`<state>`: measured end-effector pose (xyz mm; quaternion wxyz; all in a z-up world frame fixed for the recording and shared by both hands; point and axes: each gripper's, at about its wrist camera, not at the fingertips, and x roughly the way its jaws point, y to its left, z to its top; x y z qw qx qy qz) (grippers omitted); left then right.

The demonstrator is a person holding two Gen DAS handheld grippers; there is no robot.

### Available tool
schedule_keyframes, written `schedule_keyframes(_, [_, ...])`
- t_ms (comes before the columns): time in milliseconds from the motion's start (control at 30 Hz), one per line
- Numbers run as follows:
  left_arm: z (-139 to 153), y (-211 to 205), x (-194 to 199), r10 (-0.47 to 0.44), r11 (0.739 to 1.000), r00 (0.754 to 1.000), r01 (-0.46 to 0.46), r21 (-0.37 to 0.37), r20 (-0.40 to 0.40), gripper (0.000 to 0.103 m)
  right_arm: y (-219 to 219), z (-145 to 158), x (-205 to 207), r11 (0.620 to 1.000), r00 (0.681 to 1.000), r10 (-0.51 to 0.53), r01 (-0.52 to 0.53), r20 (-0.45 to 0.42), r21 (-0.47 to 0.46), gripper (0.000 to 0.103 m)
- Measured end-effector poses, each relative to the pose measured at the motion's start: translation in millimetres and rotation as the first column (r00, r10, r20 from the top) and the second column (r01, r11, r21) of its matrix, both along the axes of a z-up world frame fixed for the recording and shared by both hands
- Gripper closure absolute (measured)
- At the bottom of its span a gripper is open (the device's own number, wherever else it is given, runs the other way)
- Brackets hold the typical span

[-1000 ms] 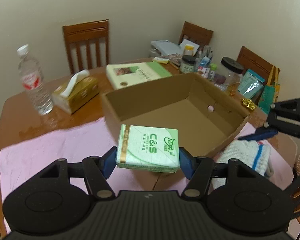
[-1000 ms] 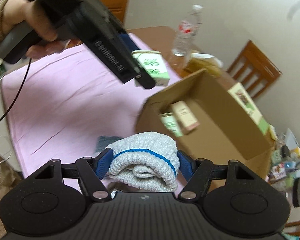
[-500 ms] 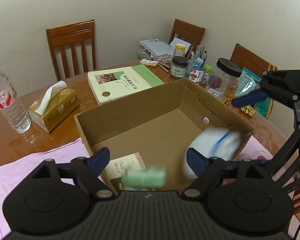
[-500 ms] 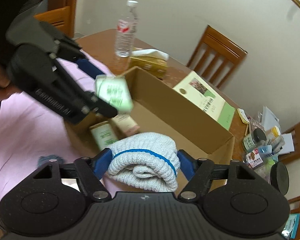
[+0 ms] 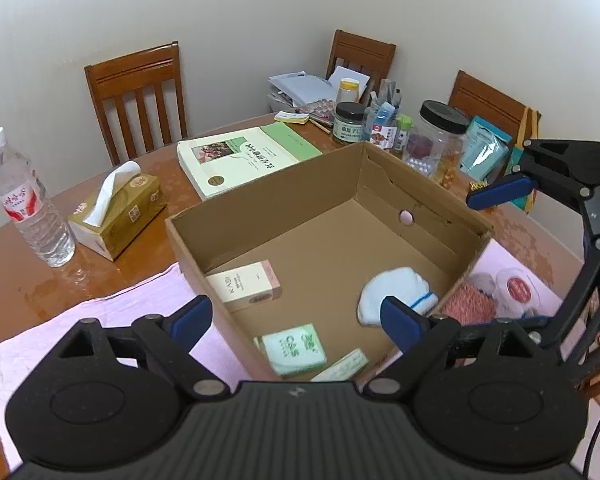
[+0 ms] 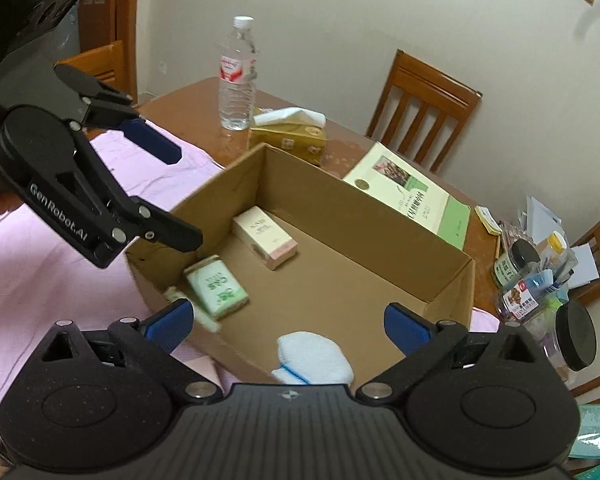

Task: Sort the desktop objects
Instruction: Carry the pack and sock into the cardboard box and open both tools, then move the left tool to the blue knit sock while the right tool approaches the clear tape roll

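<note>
- Wooden table (image 5: pixel 112 216) with pink cloth (image 5: pixel 112 312) on near side, chairs and pale wall behind; cardboard box (image 5: pixel 268 196) sits mid-table, partly on the cloth.
- Left of box: water bottle (image 5: pixel 24 204), upright; tissue box (image 5: pixel 118 210) just beside it.
- Behind box: green-and-cream book (image 5: pixel 244 156) lying flat, cover text too small to read.
- Far right corner: jars, packets, papers crowded together (image 5: pixel 384 120); labels unreadable, items overlap each other.
- Left gripper (image 5: pixel 296 320) over near edge of box, jaws spread wide, nothing between them. Its body hides the box's near wall in left wrist view.
- Inside box, left to right in left wrist view: cream-pink carton (image 5: pixel 246 286) lying flat near left wall; green tissue pack (image 5: pixel 294 348) at near side, printed face up, slightly blurred; another pale green item (image 5: pixel 342 364) beside it, cut off by gripper body, cannot tell what it is.
- White glove (image 5: pixel 396 294) with blue stripe on box floor near right wall, rolled; partly behind the left gripper's right finger (image 5: pixel 400 324).
- Right of box on cloth: reddish knit thing (image 5: pixel 470 306) and white lidded items (image 5: pixel 514 286), partly hidden by right gripper's frame; hard to identify.
- Right gripper (image 6: pixel 290 324) also over the box, jaws spread, holding nothing; glove (image 6: pixel 314 358) lies just below, lower edge cut off by gripper body.
- Person's hand barely shows at left edge of right wrist view, mostly hidden.
</note>
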<state>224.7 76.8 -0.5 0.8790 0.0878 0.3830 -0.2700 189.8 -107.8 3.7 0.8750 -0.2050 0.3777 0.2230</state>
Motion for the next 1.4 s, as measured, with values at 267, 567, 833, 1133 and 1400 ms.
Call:
schedule_keyframes(267, [3.6,14.5,-31.7,-0.056,0.998,0.998,0.055,0.026,0.012,0.011,16.2,4.9,-38.9,0.999,0.999,0.013,-0.012,-0.046,0.030,0.000])
schedule_keyframes(567, [-10.3,25.8,-61.7,-0.077,0.997,0.997,0.077,0.027,-0.018,0.008,29.3,-3.3,-80.6,0.997,0.997,-0.071,0.071,-0.026,-0.001,0.000])
schedule_keyframes(833, [-35.6,30.2,-75.9,-0.066,0.997,0.996,0.067,0.027,-0.067,0.008,32.9,-18.5,-105.2,0.983,0.983,-0.183,0.183,-0.029,0.023,0.000])
schedule_keyframes(1133, [-57.7,21.4,-92.4,-0.092,0.995,0.993,0.095,0.035,-0.076,0.008,37.9,-40.8,-137.1,0.961,0.961,-0.275,0.276,-0.020,0.014,0.000])
schedule_keyframes(1400, [-81.6,9.7,-96.6,-0.104,0.993,0.987,0.111,0.050,-0.126,0.008,26.5,-57.1,-158.2,0.925,0.925,-0.379,0.380,-0.036,0.022,0.000])
